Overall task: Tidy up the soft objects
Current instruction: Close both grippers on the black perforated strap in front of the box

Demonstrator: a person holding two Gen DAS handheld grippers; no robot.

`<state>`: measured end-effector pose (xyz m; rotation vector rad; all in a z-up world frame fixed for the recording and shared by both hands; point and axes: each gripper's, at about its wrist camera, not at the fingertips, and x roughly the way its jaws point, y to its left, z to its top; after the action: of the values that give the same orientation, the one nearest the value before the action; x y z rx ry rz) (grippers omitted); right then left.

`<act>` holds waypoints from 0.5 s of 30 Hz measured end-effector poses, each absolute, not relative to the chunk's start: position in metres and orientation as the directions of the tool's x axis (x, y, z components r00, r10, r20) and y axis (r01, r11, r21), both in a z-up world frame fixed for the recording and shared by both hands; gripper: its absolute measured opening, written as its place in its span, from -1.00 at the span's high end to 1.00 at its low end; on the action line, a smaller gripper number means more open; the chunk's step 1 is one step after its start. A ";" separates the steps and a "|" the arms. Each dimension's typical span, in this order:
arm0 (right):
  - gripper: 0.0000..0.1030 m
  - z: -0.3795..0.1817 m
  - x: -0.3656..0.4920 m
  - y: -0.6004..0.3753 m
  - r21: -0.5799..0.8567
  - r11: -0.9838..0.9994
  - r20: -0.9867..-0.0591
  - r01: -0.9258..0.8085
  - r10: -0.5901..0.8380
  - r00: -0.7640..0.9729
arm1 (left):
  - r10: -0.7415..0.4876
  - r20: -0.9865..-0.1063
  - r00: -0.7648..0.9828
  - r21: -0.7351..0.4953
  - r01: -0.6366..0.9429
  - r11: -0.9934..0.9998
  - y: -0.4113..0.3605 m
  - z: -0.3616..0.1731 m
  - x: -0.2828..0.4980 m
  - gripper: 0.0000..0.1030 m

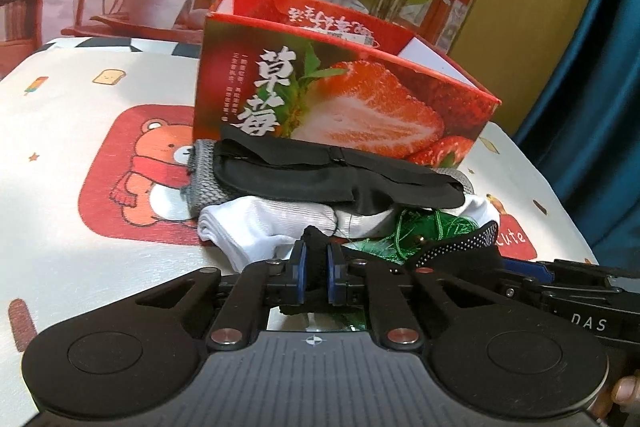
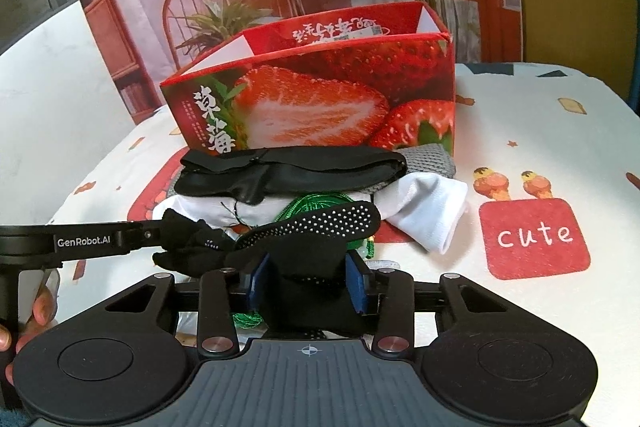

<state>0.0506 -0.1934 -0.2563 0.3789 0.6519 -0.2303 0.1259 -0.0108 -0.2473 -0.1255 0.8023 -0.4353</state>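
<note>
We hold one black dotted sock (image 2: 320,223) between both tools at the near edge of the table (image 1: 60,155). On the left, our left gripper (image 1: 316,267) pinches a narrow bunch of its fabric, fingers nearly together. On the right, our right gripper (image 2: 306,279) clamps a wider fold of the same sock. Just beyond lies the pile: white socks (image 1: 256,223), green netting (image 1: 424,231), a black eye mask (image 1: 336,175) on top. Farther back stands the strawberry box (image 1: 360,91).
</note>
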 end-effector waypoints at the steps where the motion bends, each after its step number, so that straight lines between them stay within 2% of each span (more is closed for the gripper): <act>1: 0.28 -0.256 0.051 -0.193 0.271 0.907 -0.627 0.323 -0.088 0.774 | -0.419 -0.668 0.614 -0.273 0.322 0.907 -0.009 -0.247 0.126 0.79; 15: 0.28 -0.260 0.051 -0.191 0.283 0.913 -0.628 0.295 -0.057 0.776 | -0.396 -0.696 0.599 -0.277 0.285 0.918 -0.001 -0.255 0.126 0.79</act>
<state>0.0511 -0.1906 -0.2598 0.3817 0.6581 -0.1955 0.1262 -0.0010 -0.2554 -0.1429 0.8411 -0.3963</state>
